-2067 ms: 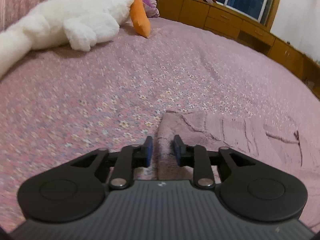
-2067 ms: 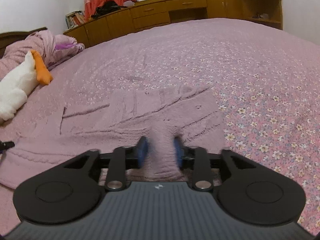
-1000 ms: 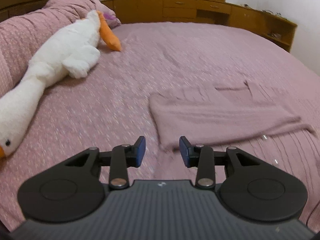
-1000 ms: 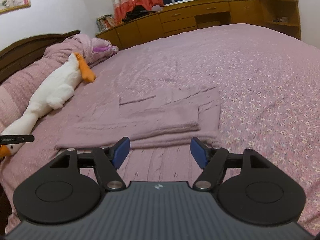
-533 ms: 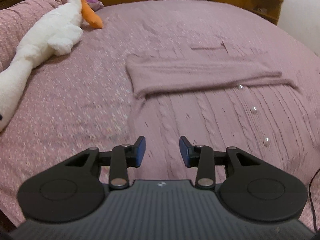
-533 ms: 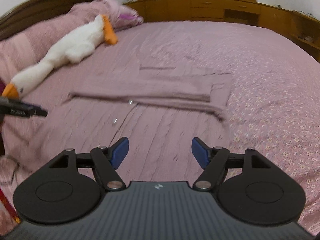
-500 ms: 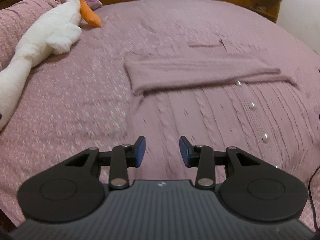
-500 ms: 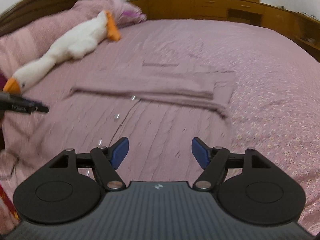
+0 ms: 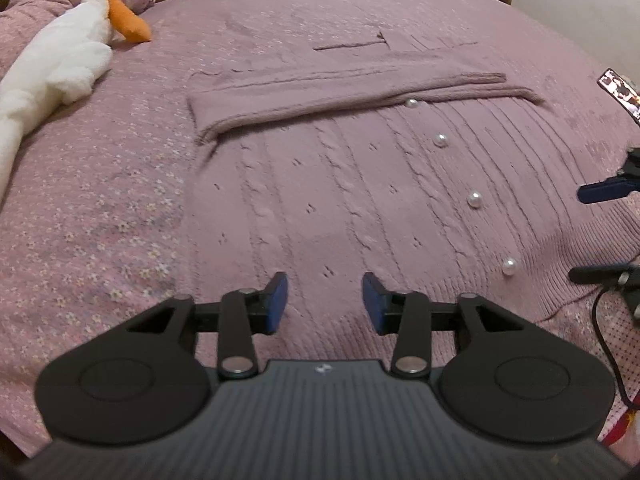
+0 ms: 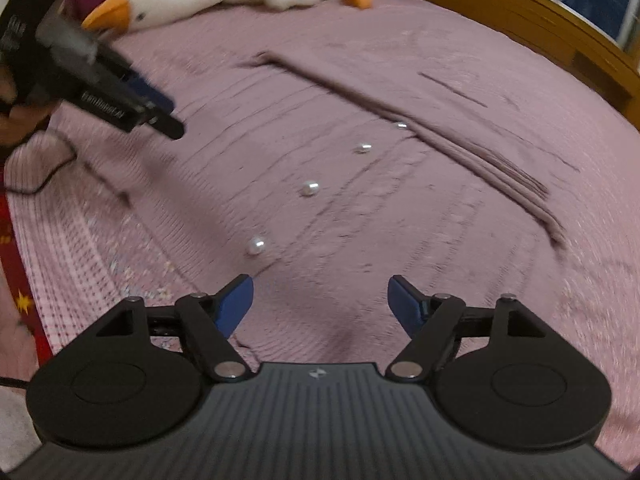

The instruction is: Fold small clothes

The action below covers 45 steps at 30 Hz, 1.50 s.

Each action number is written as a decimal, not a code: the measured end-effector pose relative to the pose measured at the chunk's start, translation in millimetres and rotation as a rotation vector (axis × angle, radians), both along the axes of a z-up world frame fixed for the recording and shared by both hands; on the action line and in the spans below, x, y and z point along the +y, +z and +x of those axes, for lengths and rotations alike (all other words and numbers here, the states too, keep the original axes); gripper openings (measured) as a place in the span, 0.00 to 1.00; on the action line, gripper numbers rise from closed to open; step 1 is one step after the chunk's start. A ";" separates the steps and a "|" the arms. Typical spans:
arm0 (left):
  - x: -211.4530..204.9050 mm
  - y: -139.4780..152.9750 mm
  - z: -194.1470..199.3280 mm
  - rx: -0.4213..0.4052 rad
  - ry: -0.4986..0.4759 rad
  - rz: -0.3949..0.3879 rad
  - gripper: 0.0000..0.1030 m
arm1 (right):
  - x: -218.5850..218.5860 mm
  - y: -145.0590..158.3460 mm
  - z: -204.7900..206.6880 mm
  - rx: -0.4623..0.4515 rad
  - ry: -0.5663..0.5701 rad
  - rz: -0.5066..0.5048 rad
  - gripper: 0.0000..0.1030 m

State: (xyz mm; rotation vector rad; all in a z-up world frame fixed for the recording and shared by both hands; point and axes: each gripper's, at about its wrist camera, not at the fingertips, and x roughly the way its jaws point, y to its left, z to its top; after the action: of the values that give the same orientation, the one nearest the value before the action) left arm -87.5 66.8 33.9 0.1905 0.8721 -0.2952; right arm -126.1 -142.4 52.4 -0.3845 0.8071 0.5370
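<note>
A mauve knit cardigan [image 9: 340, 200] with pearl buttons [image 9: 474, 199] lies flat on the bed, both sleeves [image 9: 340, 96] folded across its upper part. My left gripper [image 9: 324, 304] is open and empty, just above the cardigan's hem. My right gripper [image 10: 320, 304] is open wide and empty over the hem near the lowest pearl button [image 10: 255, 246]; the cardigan [image 10: 380, 200] spreads ahead of it. The right gripper's fingertips [image 9: 600, 192] show at the left wrist view's right edge. The left gripper [image 10: 160, 114] shows in the right wrist view's upper left.
A pink floral bedspread [image 9: 100, 184] covers the bed. A white plush goose [image 9: 56, 64] with an orange beak [image 10: 108, 14] lies by the pillows. Wooden cabinets [image 10: 540, 24] run behind the bed. A black cable [image 9: 600, 320] trails at the near right.
Both grippers let go of the sleeves and drew back from the folded sleeves to the cardigan's hem. The right gripper swung left, so its view now looks across the buttons.
</note>
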 end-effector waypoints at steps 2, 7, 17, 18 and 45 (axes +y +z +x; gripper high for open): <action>-2.5 -0.3 -3.0 -0.009 -0.011 0.004 0.52 | 12.3 -3.6 -3.5 -0.007 0.056 -0.040 0.84; -5.8 0.9 -6.3 -0.024 -0.017 0.000 0.54 | 50.9 -22.7 -14.0 -0.008 0.233 -0.236 0.87; -5.2 1.6 -7.3 -0.027 -0.015 -0.012 0.54 | 80.3 -49.9 0.7 -0.046 0.203 -0.500 0.87; -5.3 1.3 -6.9 -0.025 -0.014 -0.014 0.54 | 79.6 -53.0 4.7 -0.072 0.176 -0.546 0.87; -48.4 -26.1 -25.2 -0.067 -0.236 0.149 0.68 | 22.9 8.4 17.2 -0.316 -0.209 -0.241 0.74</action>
State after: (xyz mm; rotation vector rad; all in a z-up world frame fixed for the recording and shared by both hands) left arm -112.8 18.4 7.8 0.4416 0.8061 -0.4416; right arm -108.9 -119.5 60.8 -0.5835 0.5972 0.1757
